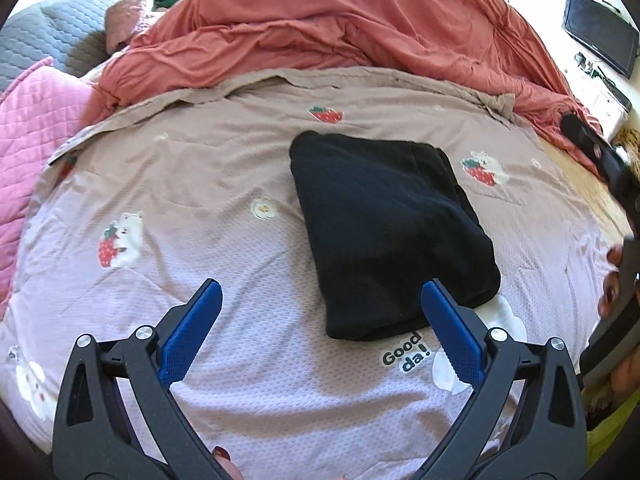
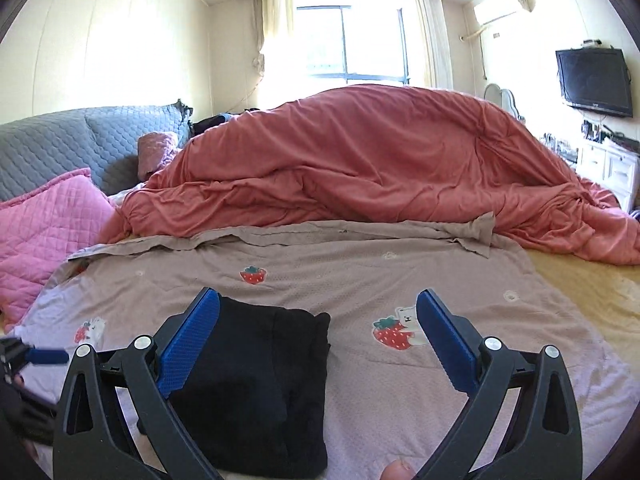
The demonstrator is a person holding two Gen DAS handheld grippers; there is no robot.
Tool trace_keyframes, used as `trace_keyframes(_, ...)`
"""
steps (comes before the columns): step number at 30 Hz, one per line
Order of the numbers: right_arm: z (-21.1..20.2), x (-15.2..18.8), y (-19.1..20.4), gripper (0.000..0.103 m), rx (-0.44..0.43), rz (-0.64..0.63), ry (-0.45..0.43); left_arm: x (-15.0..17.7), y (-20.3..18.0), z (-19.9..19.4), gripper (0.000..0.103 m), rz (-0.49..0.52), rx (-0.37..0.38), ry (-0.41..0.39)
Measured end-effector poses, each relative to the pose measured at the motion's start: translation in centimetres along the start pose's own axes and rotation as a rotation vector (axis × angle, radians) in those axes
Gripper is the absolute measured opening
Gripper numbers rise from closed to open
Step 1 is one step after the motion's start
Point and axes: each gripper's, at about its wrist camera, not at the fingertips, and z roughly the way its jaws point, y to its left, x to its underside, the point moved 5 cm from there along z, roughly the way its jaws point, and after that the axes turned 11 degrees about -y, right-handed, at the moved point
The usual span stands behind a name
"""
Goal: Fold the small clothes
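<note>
the black garment's (image 2: 256, 392) near edge is hidden behind the right tongs (image 2: 318, 320).

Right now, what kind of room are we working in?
A bedroom, most likely in a home. The folded black garment lies on a bed spread with a strawberry-print blanket, a rumpled red duvet is heaped behind it, and a pink pillow and a wall-mounted TV are in view.

You face a sunlit window (image 2: 352, 48) past the bed (image 2: 400, 264); cream walls (image 2: 100, 40), a TV (image 2: 594, 80) mounted right, above a white dresser (image 2: 608, 168).
</note>
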Motion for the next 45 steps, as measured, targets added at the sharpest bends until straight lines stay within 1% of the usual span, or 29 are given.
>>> trace_keyframes(5, -2.7, -0.4, -0.2, 0.098, 0.02, -0.02, -0.048, -0.3, 0.6, -1.2, 0.094, -0.013, 0.0, -0.021)
trace_keyframes(9, -4.5, -0.1, -0.2, 0.098, 0.019, -0.007, -0.06, -0.6, 0.7, -2.3, 0.094, -0.022, 0.001, -0.049)
trace_keyframes(17, -7.8, -0.4, 1.4, 0.098, 0.017, -0.026, -0.095, -1.2, 1.2, -4.6, 0.094, -0.02, 0.009, -0.109)
trace_keyframes(22, -9.6, -0.5, 2.7, 0.098, -0.002, -0.013, -0.091, -0.8, 1.7, -6.3, 0.094, -0.016, 0.013, -0.142)
trace_keyframes(25, -10.7, -0.4, 3.6, 0.098, -0.008, -0.006, -0.076, 0.0, 2.2, -7.2, 0.094, -0.014, 0.012, -0.151)
trace_keyframes(31, -11.4, 1.5, 5.0, 0.098, 0.006, -0.006, 0.032, 2.0, 3.3, -8.0, 0.094, -0.01, -0.003, -0.136)
trace_keyframes(34, -11.3, 2.5, 5.4, 0.098, 0.019, -0.004, 0.085, 3.4, 3.8, -8.0, 0.094, -0.016, -0.004, -0.115)
trace_keyframes(38, -10.8, 5.0, 5.7, 0.098, 0.049, 0.043, 0.191, 4.9, 4.2, -7.2, 0.094, -0.026, -0.003, -0.07)
trace_keyframes(40, -10.5, 6.4, 6.0, 0.098, 0.046, 0.049, 0.234, 5.4, 4.5, -6.8, 0.094, -0.04, -0.007, -0.053)
trace_keyframes(43, -10.1, 8.2, 7.0, 0.098, 0.042, -0.006, 0.272, 6.0, 4.7, -6.4, 0.094, -0.058, 0.003, -0.031)
trace_keyframes(45, -9.9, 8.6, 7.4, 0.098, 0.031, -0.024, 0.288, 6.2, 4.6, -6.4, 0.094, -0.062, 0.005, -0.03)
